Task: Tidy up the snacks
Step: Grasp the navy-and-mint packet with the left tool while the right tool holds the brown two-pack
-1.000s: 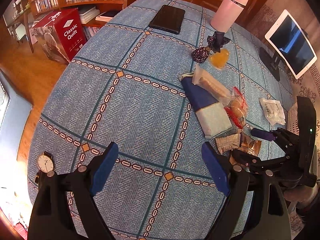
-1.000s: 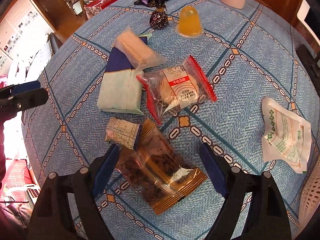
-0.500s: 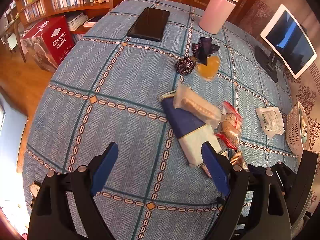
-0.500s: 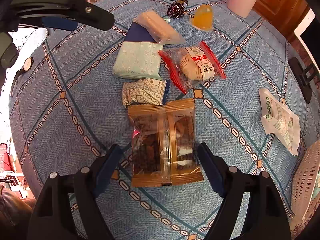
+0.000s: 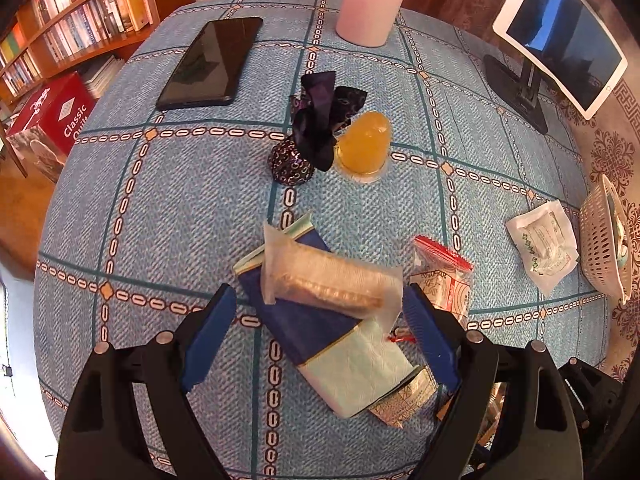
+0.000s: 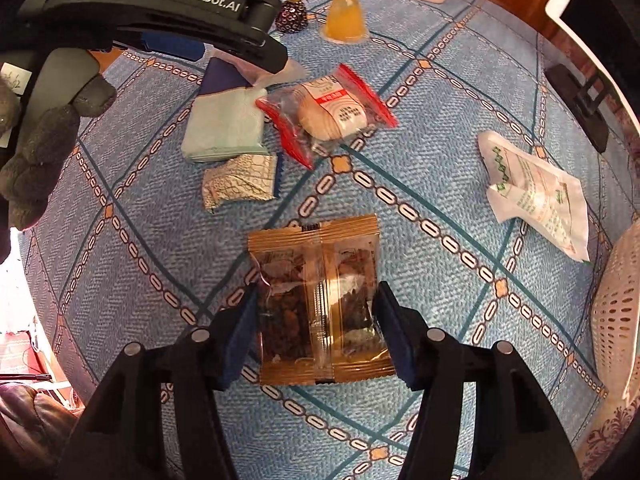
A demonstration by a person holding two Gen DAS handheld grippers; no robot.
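Snacks lie on a blue patterned tablecloth point(image 5: 180, 208). My right gripper point(image 6: 316, 296) points down over a brown see-through snack packet point(image 6: 316, 280) lying flat. Its jaws are closing, with the packet between them and the blue pads at its side edges. My left gripper point(image 5: 318, 296) stands open above a clear biscuit packet point(image 5: 328, 280). That packet rests on a navy and pale green pack point(image 5: 360, 364). Beside them lie a red-edged packet point(image 5: 440, 276), a small patterned packet point(image 6: 240, 184) and a white packet point(image 6: 536, 192). An orange jelly cup point(image 5: 364, 144) and a dark purple wrapped sweet point(image 5: 296, 160) sit farther back.
A white perforated basket point(image 5: 600, 248) stands at the table's right edge. A black phone point(image 5: 208, 64), a pink tumbler point(image 5: 368, 0) and a tablet on a stand point(image 5: 560, 28) are at the far side. A gloved hand point(image 6: 40, 152) holds the left tool.
My left gripper has travelled across the table to the snack pile and now hangs over the clear packet. The right gripper's jaws have narrowed around the brown packet.
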